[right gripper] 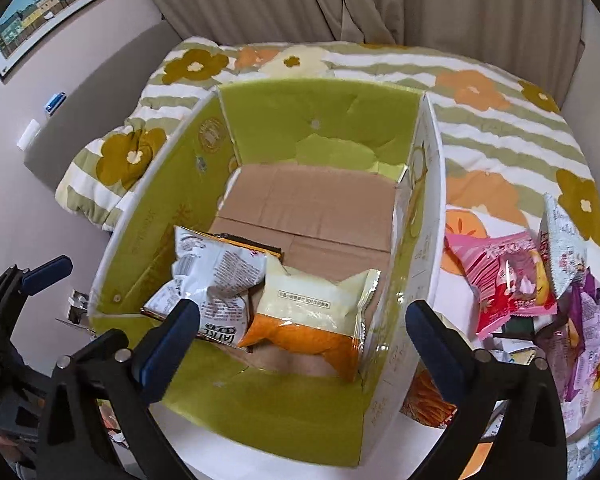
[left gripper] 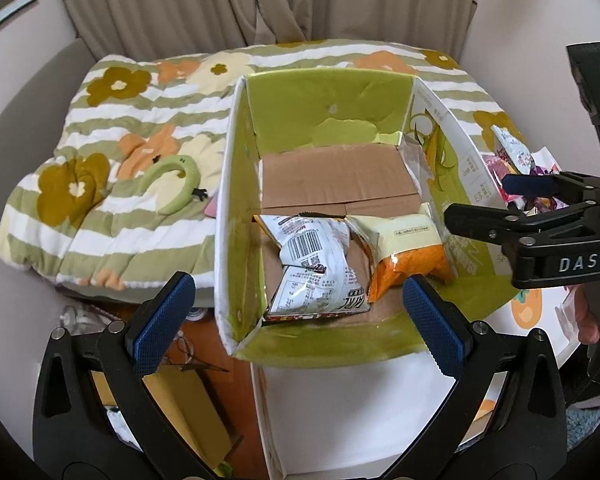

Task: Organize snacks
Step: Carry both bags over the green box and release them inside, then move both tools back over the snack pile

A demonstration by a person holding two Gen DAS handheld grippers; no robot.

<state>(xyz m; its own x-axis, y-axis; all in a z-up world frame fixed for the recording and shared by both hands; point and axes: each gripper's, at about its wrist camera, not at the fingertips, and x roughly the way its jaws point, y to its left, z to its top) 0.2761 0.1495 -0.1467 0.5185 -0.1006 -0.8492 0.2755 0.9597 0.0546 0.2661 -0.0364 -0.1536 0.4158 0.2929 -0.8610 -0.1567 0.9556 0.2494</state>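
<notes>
The open cardboard box [right gripper: 260,128], green on its inner walls with a bare brown floor, sits on a floral quilt [left gripper: 112,152]; its near flap runs out of the bottom of both views. Two snack packets lie side by side at the near end of its floor. The white packet [right gripper: 216,280], barcode side up and creased, is on the left; a dark edge beneath it suggests another packet, too hidden to identify. The cream-and-orange packet [right gripper: 312,320] lies to its right, just touching it, with one corner against the box's right wall.

Outside the box on the right is a heap of loose snacks: a pink packet [right gripper: 504,280] on top, a silver one [right gripper: 560,240] standing behind it, and purple ones [right gripper: 584,320] cut off by the frame edge. Their print is too small to read.

The right hand-held gripper [right gripper: 304,340] hovers over the near end of the box, jaws spread wide with nothing between them. The left hand-held gripper [left gripper: 300,316] hangs likewise spread and empty above the box's near edge. A green ring-shaped object [left gripper: 172,184] rests on the quilt left of the box.
</notes>
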